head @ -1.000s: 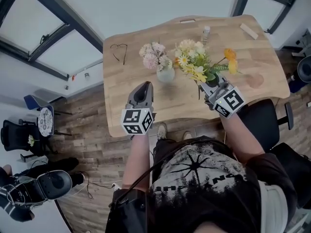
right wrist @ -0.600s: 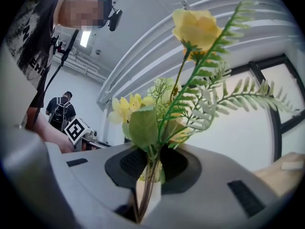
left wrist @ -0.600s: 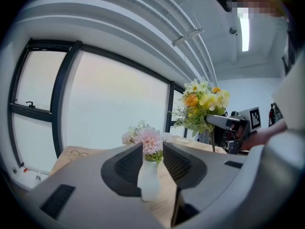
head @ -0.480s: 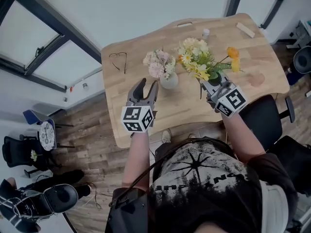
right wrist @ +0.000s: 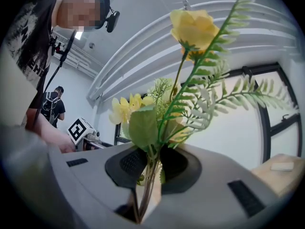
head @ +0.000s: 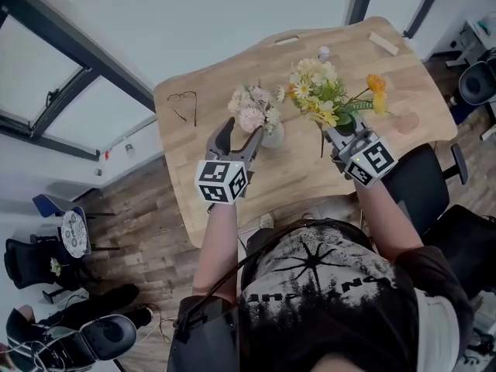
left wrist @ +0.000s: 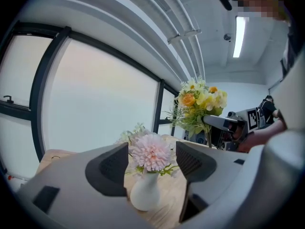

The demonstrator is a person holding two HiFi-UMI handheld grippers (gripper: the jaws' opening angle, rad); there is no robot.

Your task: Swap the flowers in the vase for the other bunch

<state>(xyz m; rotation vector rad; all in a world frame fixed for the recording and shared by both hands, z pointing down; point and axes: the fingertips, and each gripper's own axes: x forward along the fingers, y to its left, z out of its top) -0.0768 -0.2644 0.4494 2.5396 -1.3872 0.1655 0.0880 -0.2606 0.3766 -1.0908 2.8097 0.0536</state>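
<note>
Vase (head: 271, 135): pink flowers in place

The vase stands on the table (head: 310, 173), left of centre, holding the pink flowers (head: 251, 111). Left gripper (head: 239, 132): jaws opening, wide apart, framing the vase without contact. Right gripper (head: 342, 129): jaws clamped on the stems of the yellow bunch (head: 324, 93), above the near edge.

Wooden table (head: 298, 169): spectacles (head: 184, 104) lie near the far left corner. A small bottle (head: 323, 53) stands at the far edge. A wooden block (head: 383, 43) lies near the far right corner. A black chair (head: 425, 186) stands just beside the near right edge, on plank floor (head: 147, 231).
</note>
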